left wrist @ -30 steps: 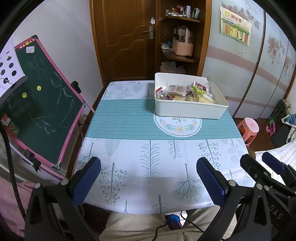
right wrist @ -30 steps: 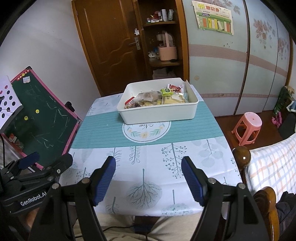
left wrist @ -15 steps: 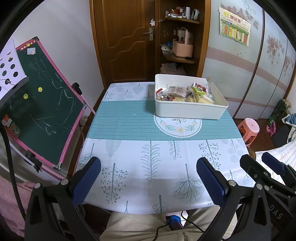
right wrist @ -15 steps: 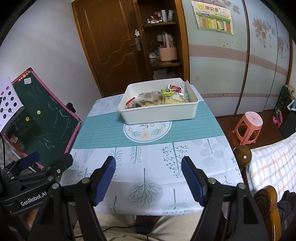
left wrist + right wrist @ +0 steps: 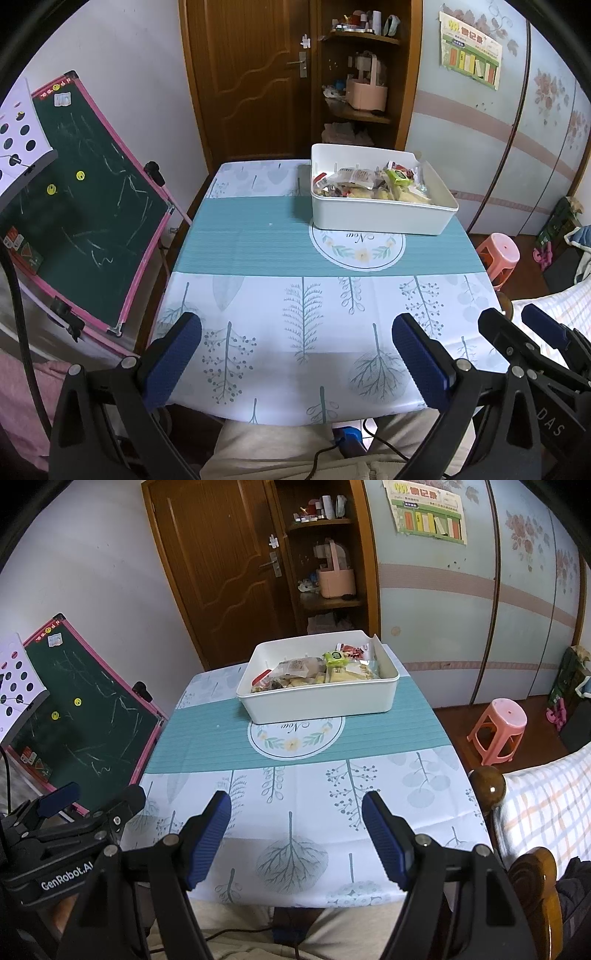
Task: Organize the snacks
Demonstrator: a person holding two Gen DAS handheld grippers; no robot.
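A white rectangular bin [image 5: 380, 219] [image 5: 325, 703] stands at the far side of the table, on the teal band of the cloth. Several wrapped snacks [image 5: 373, 184] [image 5: 317, 670] fill it, among them a green packet [image 5: 398, 176] [image 5: 334, 659]. My left gripper [image 5: 295, 354] hovers over the near edge of the table, open and empty. My right gripper [image 5: 295, 830] hovers beside it, also open with nothing between its blue pads. Each gripper shows at the edge of the other's view. Both are far from the bin.
The table [image 5: 258, 332] wears a white and teal cloth with plant prints. A green chalkboard [image 5: 81, 206] leans at the left. A pink stool [image 5: 498, 727] and a wooden chair post [image 5: 487, 786] stand at the right. A door and shelves lie behind.
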